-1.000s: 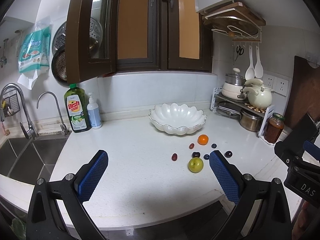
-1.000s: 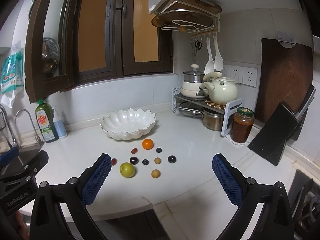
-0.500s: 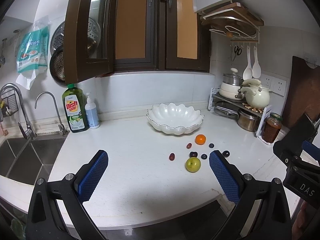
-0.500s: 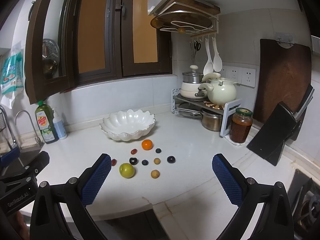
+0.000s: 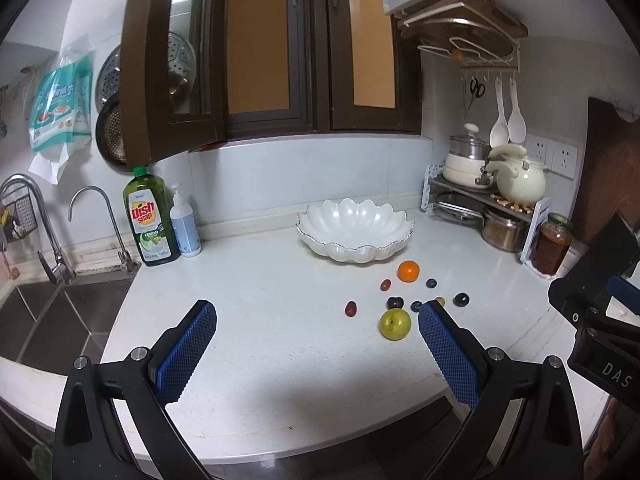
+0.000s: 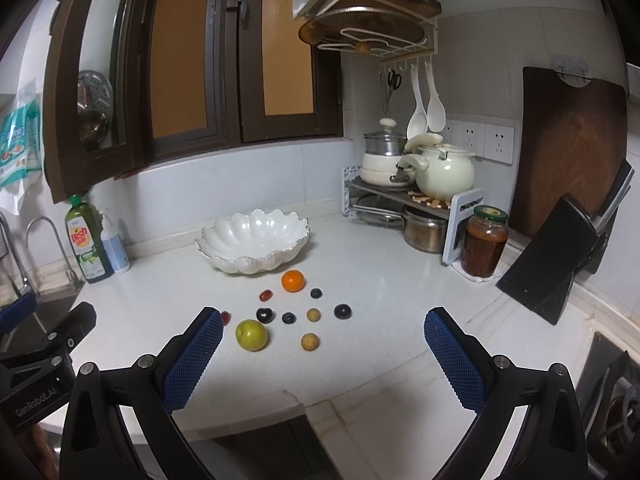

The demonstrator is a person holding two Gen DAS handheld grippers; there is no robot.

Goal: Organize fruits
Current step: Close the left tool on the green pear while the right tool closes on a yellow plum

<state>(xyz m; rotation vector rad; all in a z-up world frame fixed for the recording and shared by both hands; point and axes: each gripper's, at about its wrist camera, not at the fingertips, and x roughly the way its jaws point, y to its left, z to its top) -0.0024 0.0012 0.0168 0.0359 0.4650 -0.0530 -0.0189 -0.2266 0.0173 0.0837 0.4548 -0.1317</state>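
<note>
Left claw [image 5: 316, 322] hung released, jaws wide apart, nothing between them, above the counter [image 5: 260, 320] well short of the bowl [image 5: 354, 232]. Left view: bowl empty. All fruit sat on the counter on the near side of the bowl: orange [image 5: 408, 271] nearest it, two red grapes [image 5: 351, 308], dark plum [image 5: 394, 303], blueberries [image 5: 431, 283] and green apple [image 5: 395, 323] farthest from the bowl. Apple lay just beside the claw's right pad, outside the gap. Versus a second ago the fruit had slid slightly up and left in frame, so the claw drifted a little right; no real approach, no contact.

Right view: right claw [image 6: 322, 338] also released, jaws wide, empty. Bowl [image 6: 256, 240] empty here too. Orange [image 6: 293, 281] closest to the bowl, then red grape [image 6: 265, 295], plum [image 6: 264, 315], blueberries [image 6: 289, 318], a dark round fruit [image 6: 342, 311], two tan ones [image 6: 310, 341], apple [image 6: 251, 335]. Most of the spread sat in line with this claw's gap, farther on toward the bowl. View barely changed from a second ago, fruit marginally closer.

Meaning: task was at its start, no fruit moved or gripped yet; both claws only lining up. Apple or a tan fruit looked the likely first pick.
</note>
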